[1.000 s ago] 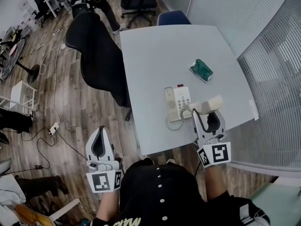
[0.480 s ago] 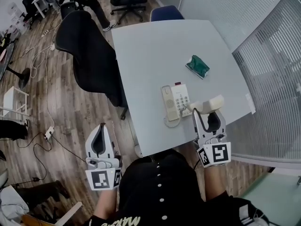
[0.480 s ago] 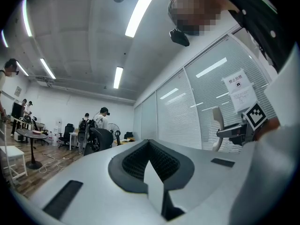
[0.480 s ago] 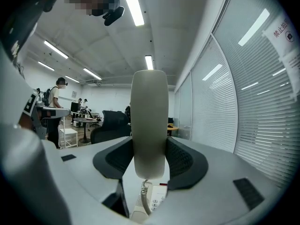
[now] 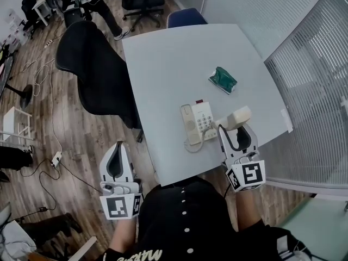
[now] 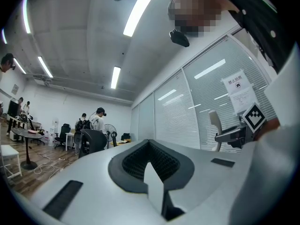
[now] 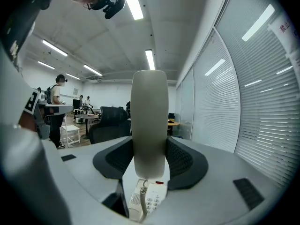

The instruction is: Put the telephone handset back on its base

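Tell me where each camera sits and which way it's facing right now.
Head view: on the person's head, steeply down on table, telephone base, left tongs, right tongs, black torso.
Left gripper view: on the left tongs, shut and empty, facing across the office.
Right gripper view: on the right tongs, over the clamped handset toward the base.
Shared: all three show the handset.

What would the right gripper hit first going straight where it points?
Likely nothing near: the right gripper, holding the handset, points out over the table; the telephone base lies below that line. Depth unclear.
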`<state>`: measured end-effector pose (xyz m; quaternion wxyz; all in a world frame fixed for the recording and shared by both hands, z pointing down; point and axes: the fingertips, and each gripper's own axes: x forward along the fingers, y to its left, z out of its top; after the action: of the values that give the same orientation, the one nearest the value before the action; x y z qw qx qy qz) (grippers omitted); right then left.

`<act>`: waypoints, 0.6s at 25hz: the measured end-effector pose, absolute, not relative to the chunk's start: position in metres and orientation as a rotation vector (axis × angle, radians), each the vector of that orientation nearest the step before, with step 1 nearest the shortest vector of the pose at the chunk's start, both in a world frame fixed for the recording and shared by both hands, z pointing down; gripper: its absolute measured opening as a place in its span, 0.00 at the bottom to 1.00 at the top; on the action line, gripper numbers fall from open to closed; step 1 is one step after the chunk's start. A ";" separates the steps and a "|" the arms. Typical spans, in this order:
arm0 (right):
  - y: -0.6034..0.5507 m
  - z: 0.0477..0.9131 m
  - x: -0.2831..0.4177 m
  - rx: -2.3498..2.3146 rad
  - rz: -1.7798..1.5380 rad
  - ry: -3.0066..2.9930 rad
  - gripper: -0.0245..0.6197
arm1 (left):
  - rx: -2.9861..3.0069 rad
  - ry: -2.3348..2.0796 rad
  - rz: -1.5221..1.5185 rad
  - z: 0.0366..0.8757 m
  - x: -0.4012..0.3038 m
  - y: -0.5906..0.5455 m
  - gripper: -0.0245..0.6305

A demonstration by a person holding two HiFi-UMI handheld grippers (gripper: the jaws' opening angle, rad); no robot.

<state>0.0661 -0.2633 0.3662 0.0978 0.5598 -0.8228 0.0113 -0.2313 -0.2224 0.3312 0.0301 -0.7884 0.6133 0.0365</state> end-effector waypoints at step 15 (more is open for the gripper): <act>-0.251 0.431 0.064 1.492 0.338 -2.294 0.39 | -2.545 1.889 0.037 0.357 -0.208 -0.230 0.06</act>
<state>0.0638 -0.2510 0.4311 0.1910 0.5311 -0.8167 0.1204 -0.2084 -0.2304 0.3567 -0.0139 -0.8028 0.5959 0.0118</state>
